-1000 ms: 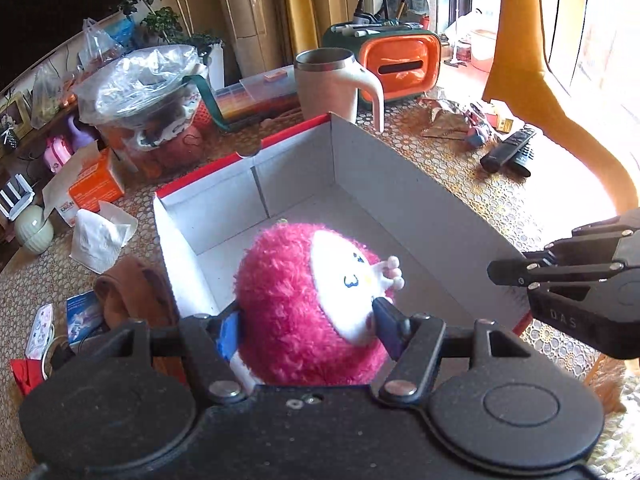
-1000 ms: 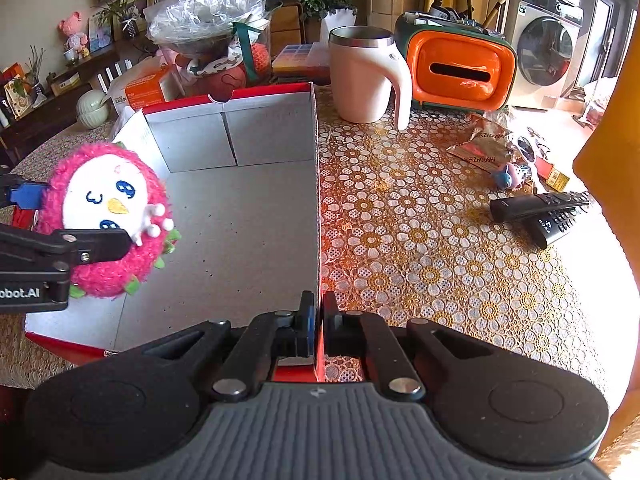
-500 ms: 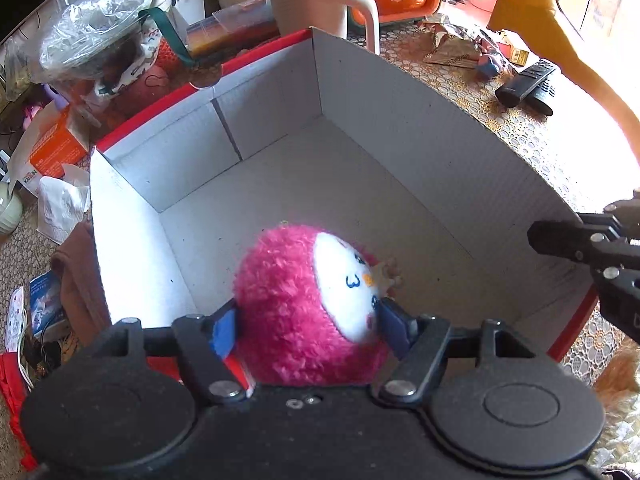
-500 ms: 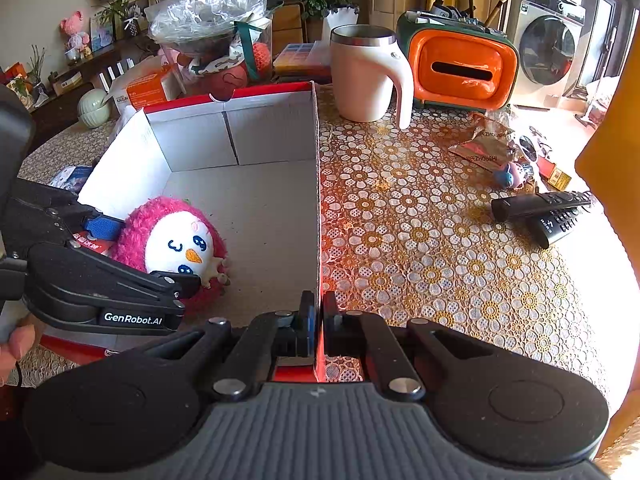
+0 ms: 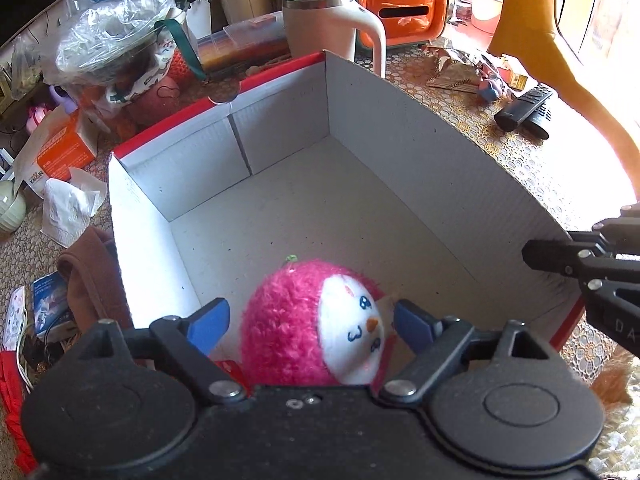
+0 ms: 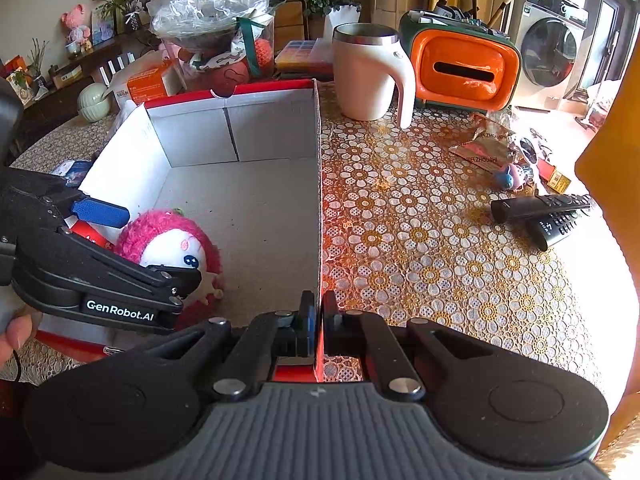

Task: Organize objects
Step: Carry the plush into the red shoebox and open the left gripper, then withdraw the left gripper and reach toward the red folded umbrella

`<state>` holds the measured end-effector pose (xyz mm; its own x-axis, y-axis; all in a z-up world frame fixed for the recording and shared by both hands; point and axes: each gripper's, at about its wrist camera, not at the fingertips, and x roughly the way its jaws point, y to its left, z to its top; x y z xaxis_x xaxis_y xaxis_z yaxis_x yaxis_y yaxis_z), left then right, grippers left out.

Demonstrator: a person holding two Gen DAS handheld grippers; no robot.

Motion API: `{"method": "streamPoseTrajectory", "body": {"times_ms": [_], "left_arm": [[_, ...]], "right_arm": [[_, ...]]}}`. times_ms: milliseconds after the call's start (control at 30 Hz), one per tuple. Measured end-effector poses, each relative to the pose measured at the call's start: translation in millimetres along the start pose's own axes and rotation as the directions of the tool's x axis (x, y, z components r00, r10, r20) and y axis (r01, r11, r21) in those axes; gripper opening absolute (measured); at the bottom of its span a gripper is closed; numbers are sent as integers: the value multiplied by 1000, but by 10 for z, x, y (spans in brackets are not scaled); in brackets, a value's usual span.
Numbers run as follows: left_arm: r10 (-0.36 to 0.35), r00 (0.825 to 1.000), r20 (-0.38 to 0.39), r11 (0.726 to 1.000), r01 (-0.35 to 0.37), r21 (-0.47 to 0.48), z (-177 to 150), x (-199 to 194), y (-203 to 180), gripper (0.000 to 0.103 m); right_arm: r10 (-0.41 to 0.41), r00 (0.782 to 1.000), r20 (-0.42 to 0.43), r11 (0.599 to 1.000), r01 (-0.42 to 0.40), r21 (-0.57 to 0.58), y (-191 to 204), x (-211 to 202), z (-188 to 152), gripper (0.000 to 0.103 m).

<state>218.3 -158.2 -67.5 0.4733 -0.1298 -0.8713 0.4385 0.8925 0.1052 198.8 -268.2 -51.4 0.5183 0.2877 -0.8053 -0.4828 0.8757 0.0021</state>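
A fluffy pink plush toy [image 5: 296,320] with a white face rests on the floor of an open white cardboard box [image 5: 420,152] with red rims, near its front left corner. My left gripper [image 5: 310,324] straddles the toy; its jaws are opening, and the blue pads [image 5: 208,322] stand off the fur on both sides. In the right wrist view the plush toy [image 6: 168,240] lies between the left gripper's [image 6: 156,246] spread fingers. My right gripper [image 6: 318,312] is shut on the front end of the box's right wall [image 6: 320,200]. From the left wrist view, the right gripper [image 5: 560,260] shows at that wall.
Behind the box stand a cream mug [image 5: 336,36], an orange and green tissue holder [image 5: 404,12] and a bag-covered basket [image 5: 112,44]. Two remotes [image 6: 540,212] and wrappers [image 6: 480,148] lie right on the flowered tablecloth. A brown cloth [image 5: 92,276] and tissues [image 5: 68,208] lie left of the box.
The left gripper carried the plush down into the box and spread its jaws off it; the toy now sits on the box floor. The right gripper kept its hold on the wall.
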Motion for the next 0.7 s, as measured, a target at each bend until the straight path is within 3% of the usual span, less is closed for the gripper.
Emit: {"method": "streamPoseTrajectory", "body": {"times_ms": [267,533,700], "left_arm": [[-23,998,59,999,26,-45,-70,-286,128,91],[-31,992,120,999,35,-25,-167,-587,204,95],[7,989,151,999,-2,-36,-329,-800,382,98]], "right_arm": [[-6,1000,-14,1000,6,-5,8,6,16,3],[-13,1000,-24,1000,13,-7,29,3,33,3],[-20,999,-27,1000,19,-21,40,4,51,3]]}}
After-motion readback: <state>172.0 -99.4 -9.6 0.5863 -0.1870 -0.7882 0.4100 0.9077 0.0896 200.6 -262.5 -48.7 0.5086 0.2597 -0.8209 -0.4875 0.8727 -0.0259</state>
